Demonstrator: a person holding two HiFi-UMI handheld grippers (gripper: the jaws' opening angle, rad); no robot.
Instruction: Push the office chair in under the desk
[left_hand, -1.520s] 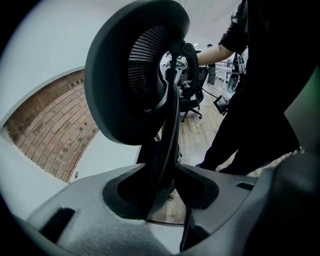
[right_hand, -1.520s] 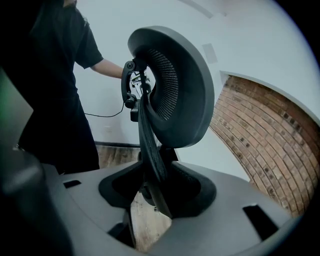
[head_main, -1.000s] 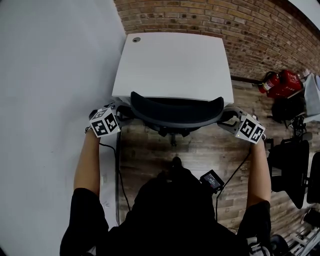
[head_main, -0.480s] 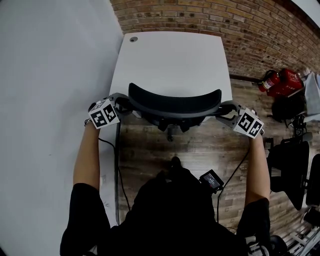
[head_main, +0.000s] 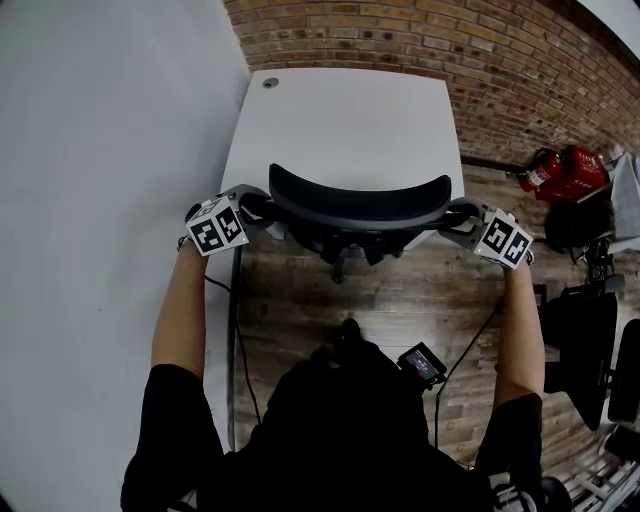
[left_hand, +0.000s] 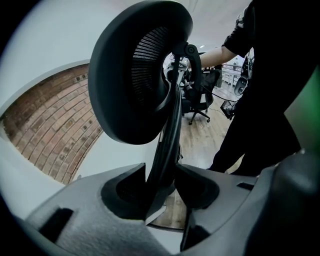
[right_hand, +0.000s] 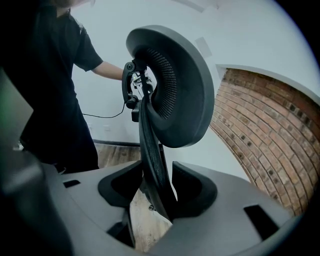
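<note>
Seen from above, the black office chair (head_main: 358, 200) shows its curved headrest over the front edge of the white desk (head_main: 340, 110). My left gripper (head_main: 262, 208) is at the backrest's left side and my right gripper (head_main: 452, 213) at its right side. In the left gripper view the jaws of the left gripper (left_hand: 165, 185) are closed on the backrest's thin edge (left_hand: 170, 135). The right gripper (right_hand: 159, 187) has just been opening its jaws. The backrest edge (right_hand: 152, 145) is still between them and fills the gap.
A brick wall (head_main: 400, 30) runs behind the desk and a white wall (head_main: 100, 150) stands at its left. A red fire extinguisher (head_main: 565, 170) and another black chair (head_main: 580, 340) are at the right. A cable (head_main: 240, 330) trails over the wooden floor.
The chair has rolled toward the desk, and its headrest now overlaps the desk's front edge. Both grippers have moved forward with it.
</note>
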